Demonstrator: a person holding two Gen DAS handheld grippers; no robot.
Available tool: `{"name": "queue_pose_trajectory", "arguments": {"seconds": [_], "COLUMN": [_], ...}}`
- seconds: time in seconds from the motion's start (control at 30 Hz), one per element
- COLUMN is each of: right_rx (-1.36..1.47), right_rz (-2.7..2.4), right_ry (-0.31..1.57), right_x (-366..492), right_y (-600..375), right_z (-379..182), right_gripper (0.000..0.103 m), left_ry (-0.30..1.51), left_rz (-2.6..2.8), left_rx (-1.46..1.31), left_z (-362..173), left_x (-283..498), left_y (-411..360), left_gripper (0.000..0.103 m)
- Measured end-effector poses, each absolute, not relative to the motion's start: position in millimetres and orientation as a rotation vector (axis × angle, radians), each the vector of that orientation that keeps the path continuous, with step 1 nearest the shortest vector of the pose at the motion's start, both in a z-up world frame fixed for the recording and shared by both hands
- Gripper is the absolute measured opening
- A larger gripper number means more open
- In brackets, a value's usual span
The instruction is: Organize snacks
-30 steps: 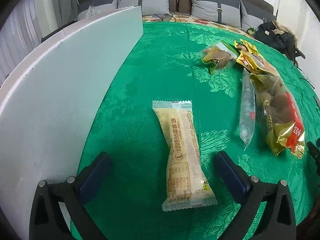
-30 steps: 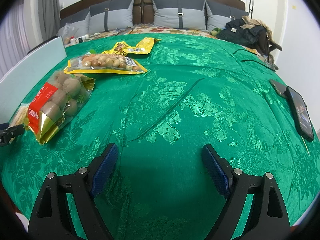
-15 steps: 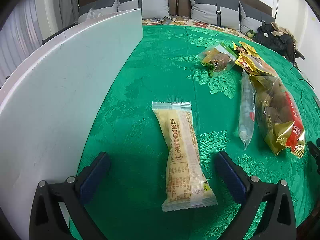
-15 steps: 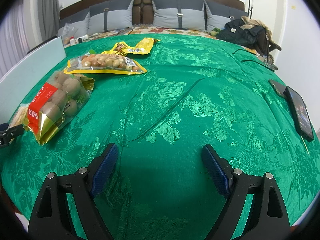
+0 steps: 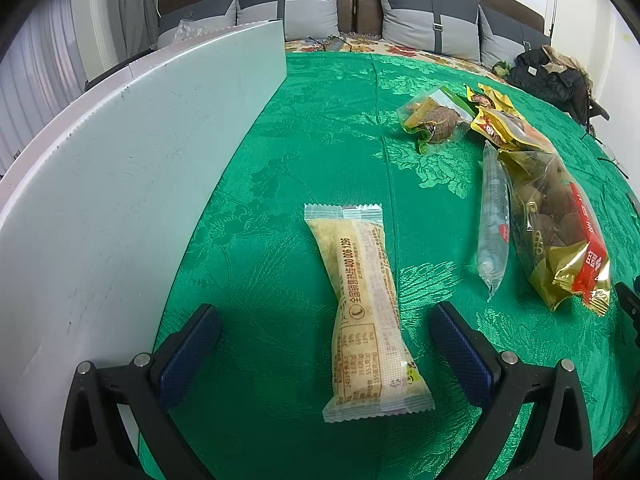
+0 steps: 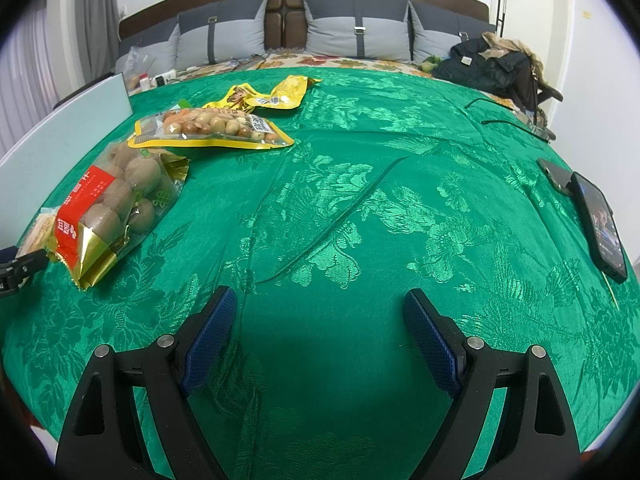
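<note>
A long pale cracker pack (image 5: 366, 304) lies on the green cloth, between the tips of my open, empty left gripper (image 5: 324, 338). To its right lie a clear tube pack (image 5: 494, 220), a gold-and-red bag of brown balls (image 5: 556, 220), a yellow pack (image 5: 504, 128) and a small green pack (image 5: 434, 116). My right gripper (image 6: 320, 334) is open and empty over bare cloth. In its view the gold-and-red bag (image 6: 108, 212) lies at the left, with a nut bag (image 6: 208, 128) and yellow packs (image 6: 268, 96) beyond.
A white board (image 5: 132, 184) stands upright along the left edge of the cloth. A dark phone (image 6: 600, 220) lies at the right edge. Pillows and a black jacket (image 6: 492, 64) lie at the far end. Part of the left gripper (image 6: 18, 266) shows at the left.
The left gripper has pulled back and tilted up slightly, so more of the bed's far end shows. The right gripper has not moved.
</note>
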State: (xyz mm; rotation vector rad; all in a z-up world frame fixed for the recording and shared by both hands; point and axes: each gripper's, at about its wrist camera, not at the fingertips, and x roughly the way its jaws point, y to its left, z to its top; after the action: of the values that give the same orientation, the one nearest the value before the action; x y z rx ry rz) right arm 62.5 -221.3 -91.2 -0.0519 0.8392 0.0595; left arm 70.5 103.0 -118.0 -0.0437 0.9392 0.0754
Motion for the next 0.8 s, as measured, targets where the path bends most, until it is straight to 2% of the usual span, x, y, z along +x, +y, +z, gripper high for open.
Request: {"name": "queue_pose_trajectory", "arguments": {"seconds": [0.8], "right_rx": [-0.050], "right_rz": [0.060], "right_ry": [0.838], "right_x": [62.0], "right_y": [-221.4], "right_z": [-92.4], "right_gripper": [0.089], "left_ry": [0.937], "left_rz": [0.076], "left_rx": [-0.042], "left_z": [-118.6], "left_x": [70.9], "left_y": [102.5], "left_gripper": [0.103]}}
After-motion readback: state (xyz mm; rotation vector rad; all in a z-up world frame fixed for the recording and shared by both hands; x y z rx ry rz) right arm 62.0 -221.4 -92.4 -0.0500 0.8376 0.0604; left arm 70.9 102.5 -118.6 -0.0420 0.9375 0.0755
